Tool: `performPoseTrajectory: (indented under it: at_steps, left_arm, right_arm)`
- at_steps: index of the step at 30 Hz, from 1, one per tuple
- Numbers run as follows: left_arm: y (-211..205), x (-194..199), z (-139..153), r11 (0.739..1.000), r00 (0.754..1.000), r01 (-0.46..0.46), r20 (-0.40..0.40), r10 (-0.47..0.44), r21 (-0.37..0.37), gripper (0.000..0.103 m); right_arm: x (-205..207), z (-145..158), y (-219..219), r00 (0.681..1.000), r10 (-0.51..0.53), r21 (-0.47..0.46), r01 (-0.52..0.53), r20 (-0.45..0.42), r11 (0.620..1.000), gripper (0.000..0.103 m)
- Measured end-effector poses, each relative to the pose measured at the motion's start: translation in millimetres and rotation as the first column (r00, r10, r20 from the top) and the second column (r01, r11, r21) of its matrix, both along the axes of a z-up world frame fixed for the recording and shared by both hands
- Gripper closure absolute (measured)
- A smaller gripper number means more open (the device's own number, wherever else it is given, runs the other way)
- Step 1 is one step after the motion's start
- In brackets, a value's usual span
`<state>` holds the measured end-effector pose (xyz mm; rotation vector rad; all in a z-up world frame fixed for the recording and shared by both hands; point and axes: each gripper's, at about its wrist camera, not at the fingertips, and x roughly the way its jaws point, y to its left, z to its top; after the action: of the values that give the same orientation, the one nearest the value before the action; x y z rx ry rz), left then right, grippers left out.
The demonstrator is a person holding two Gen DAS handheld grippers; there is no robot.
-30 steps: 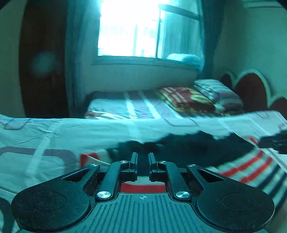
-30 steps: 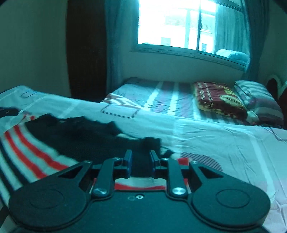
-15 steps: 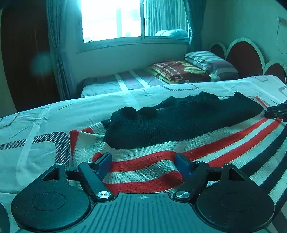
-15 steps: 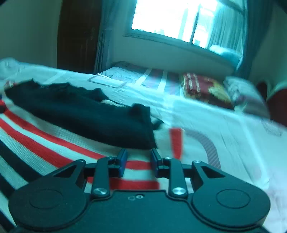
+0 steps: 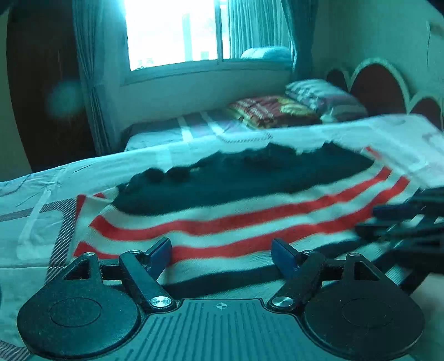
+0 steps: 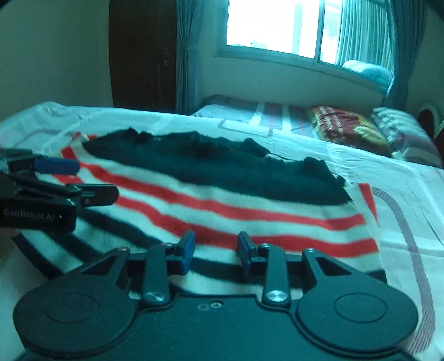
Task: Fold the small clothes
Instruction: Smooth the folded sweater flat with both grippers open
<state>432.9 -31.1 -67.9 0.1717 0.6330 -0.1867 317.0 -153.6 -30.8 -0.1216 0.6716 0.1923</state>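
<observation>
Now our left tongs [image 5: 220, 251] gape empty and our right tongs [image 6: 215, 248] are opening, nothing clamped; the striped garment [image 6: 222, 205] lies flat on the bed [image 6: 402, 177], long axis crosswise, just ahead of both.

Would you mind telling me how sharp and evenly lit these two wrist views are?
Left wrist view: the window is blown out white, the striped garment is smeared by motion blur, a hazy spot sits on the dark door at left. Right wrist view: same glare at the window, garment softer but readable; both show a teal cast and fisheye bending.
</observation>
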Motion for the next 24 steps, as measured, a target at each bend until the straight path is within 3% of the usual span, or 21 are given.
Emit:
performPoseTrajectory:
  at_steps: [2, 4, 7, 11, 14, 17, 19, 22, 24]
  left_arm:
    - [27.6, -0.6, -1.6, 0.996, 0.998, -0.068, -0.017, 0.067, -0.061, 0.023]
    - [48.2, -4.2, 2.7, 0.989, 0.992, -0.129, -0.019, 0.128, -0.067, 0.023]
    - [48.9, -19.7, 15.0, 0.981, 0.992, -0.127, 0.007, 0.130, -0.143, 0.023]
    - [-0.4, -44.3, 16.7, 0.991, 0.998, -0.013, 0.062, 0.021, -0.133, 0.023]
    - [-20.5, -52.3, -4.6, 1.000, 0.999, 0.015, 0.034, -0.014, -0.023, 0.023]
    - [4.1, -63.4, -10.7, 1.000, 0.999, -0.002, 0.049, 0.002, 0.001, 0.023]
    - [33.4, -67.8, -10.2, 0.999, 0.998, -0.051, 0.041, 0.051, -0.014, 0.023]
    - [59.9, -69.7, -10.3, 0.996, 0.996, -0.082, 0.023, 0.083, -0.038, 0.023]
    - [60.0, -70.6, -6.1, 0.995, 0.995, -0.094, 0.024, 0.094, -0.021, 0.023]
  right_arm:
    - [-13.0, 2.0, -13.0, 1.000, -0.006, -0.002, 0.006, -0.004, 1.000, 0.071]
    - [-23.4, 3.7, -23.6, 1.000, -0.011, -0.033, 0.010, -0.008, 0.999, 0.070]
    - [-31.0, 15.6, -24.6, 1.000, -0.017, -0.017, 0.017, 0.011, 1.000, 0.069]
    - [-36.6, 22.6, 0.6, 0.998, 0.054, 0.055, -0.056, 0.037, 0.997, 0.069]
    - [-39.2, 5.1, 12.6, 0.995, 0.103, -0.006, -0.103, -0.011, 0.995, 0.069]
    - [-63.5, 1.8, -3.3, 0.994, 0.106, -0.136, -0.100, 0.038, 0.986, 0.067]
    - [-75.1, 0.1, -32.1, 0.998, 0.023, -0.204, -0.013, 0.050, 0.979, 0.067]
    - [-79.8, 1.2, -77.0, 0.998, -0.067, -0.054, 0.067, 0.001, 0.996, 0.062]
    - [-79.9, 4.2, -73.1, 0.998, -0.061, -0.069, 0.061, 0.005, 0.996, 0.062]
